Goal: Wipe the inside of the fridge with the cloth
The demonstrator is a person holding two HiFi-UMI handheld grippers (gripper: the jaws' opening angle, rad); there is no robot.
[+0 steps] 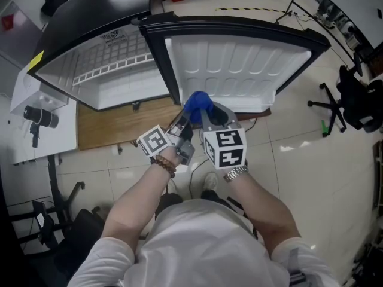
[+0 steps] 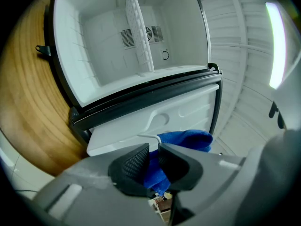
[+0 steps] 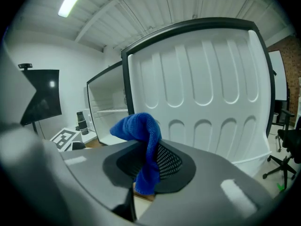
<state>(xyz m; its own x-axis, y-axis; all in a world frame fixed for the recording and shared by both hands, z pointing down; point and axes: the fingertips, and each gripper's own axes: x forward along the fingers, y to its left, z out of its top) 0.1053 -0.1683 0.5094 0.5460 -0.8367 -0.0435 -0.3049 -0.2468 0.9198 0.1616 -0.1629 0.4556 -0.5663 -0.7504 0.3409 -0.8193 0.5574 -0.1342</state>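
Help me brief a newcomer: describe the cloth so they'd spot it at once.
Find the open white fridge, its door swung wide. In front of that door the left gripper and right gripper meet, both pinching the cloth. It is the only bright blue thing among white panels and grey jaws.

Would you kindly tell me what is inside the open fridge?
The fridge shows a wire shelf and a back-wall vent grille; the part behind its black front rim is hidden.
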